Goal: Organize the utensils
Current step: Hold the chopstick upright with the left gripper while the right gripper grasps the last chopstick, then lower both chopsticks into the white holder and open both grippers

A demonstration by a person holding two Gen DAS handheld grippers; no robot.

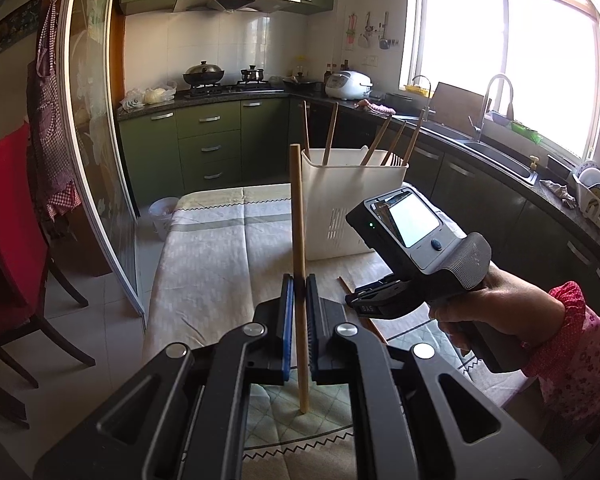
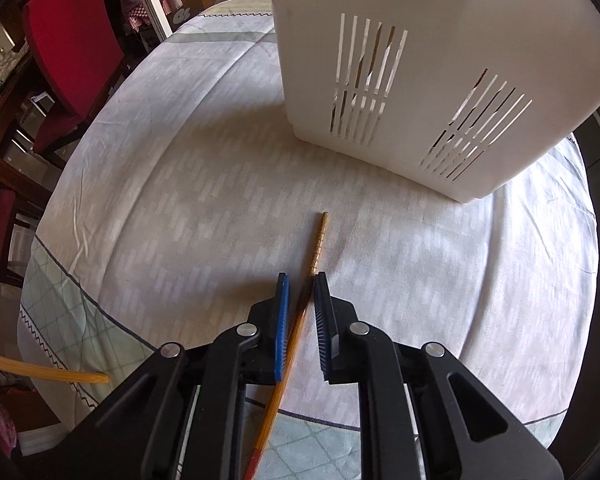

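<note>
In the left wrist view my left gripper point(image 1: 299, 280) is shut on a wooden chopstick point(image 1: 298, 208), which stands upright with its lower end on the tablecloth. Behind it is a white slotted utensil holder point(image 1: 352, 184) with several chopsticks point(image 1: 330, 132) leaning inside. A hand in a pink sleeve holds my right gripper point(image 1: 366, 306) to the right, pointing down at the table. In the right wrist view my right gripper point(image 2: 302, 280) is shut on a chopstick point(image 2: 320, 240) that lies flat on the cloth, slanting between the pads. Its ridged tip points toward the holder point(image 2: 440, 60).
The round table point(image 2: 120, 160) has a pale cloth. Red chairs point(image 2: 72, 36) stand at its left side, and a chair point(image 1: 12, 220) and a white waste bin point(image 1: 162, 216) are on the floor. Green kitchen cabinets and a sink counter point(image 1: 496, 156) lie beyond. A yellow stick end point(image 2: 60, 374) shows at the lower left.
</note>
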